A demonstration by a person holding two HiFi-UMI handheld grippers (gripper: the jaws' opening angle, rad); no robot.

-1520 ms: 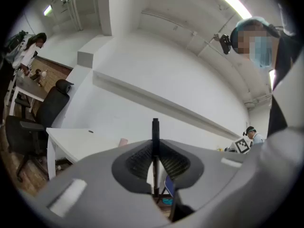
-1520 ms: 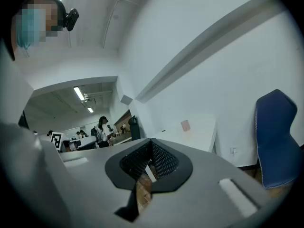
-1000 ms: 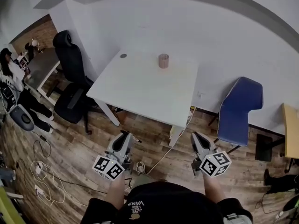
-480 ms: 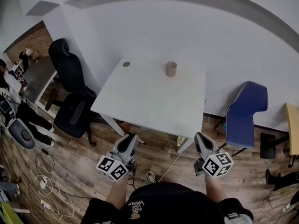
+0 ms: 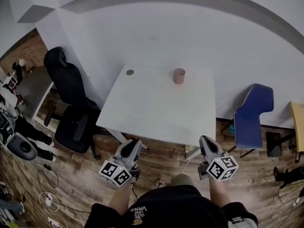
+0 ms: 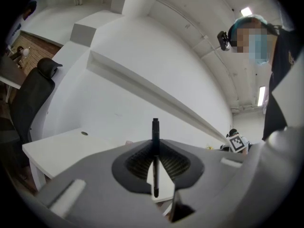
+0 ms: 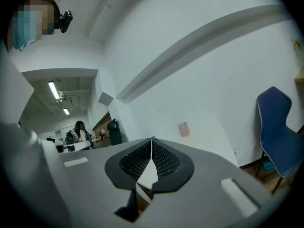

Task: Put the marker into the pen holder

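Person stands at the near edge of a white rectangular table point(image 5: 156, 113), a gripper in each hand, both held off the table over the wood-plank floor point(image 5: 57, 175).

Left gripper point(image 6: 155, 144): grey moulded body, black ribbed pads, jaws clamped on the marker point(image 6: 155, 127). The marker is thin, black and straight. It stands upright between the pads, with its cap end sticking out past the jaw tips and its lower end showing in the gap behind them.

Right gripper point(image 7: 151, 148): same build, ribbed pads pressed together at the tips, nothing between them.

Pen holder point(image 5: 179, 76): small pinkish cylinder with an open top, upright near the table's far edge, right of the middle. It is well apart from both grippers and from the marker. In the right gripper view it shows beyond the jaw tips, slightly to the right.

A small dark round disc point(image 5: 129, 72) sits flat near the far left corner of the table.

A black padded office chair point(image 5: 71, 108) with a headrest stands off the table's left edge. A blue chair point(image 5: 251, 115) with a curved shell back stands off its right edge. The white wall point(image 5: 156, 37) behind has a raised band running across it. A pale cable point(image 5: 185, 167) lies on the floor near the table's front right corner.
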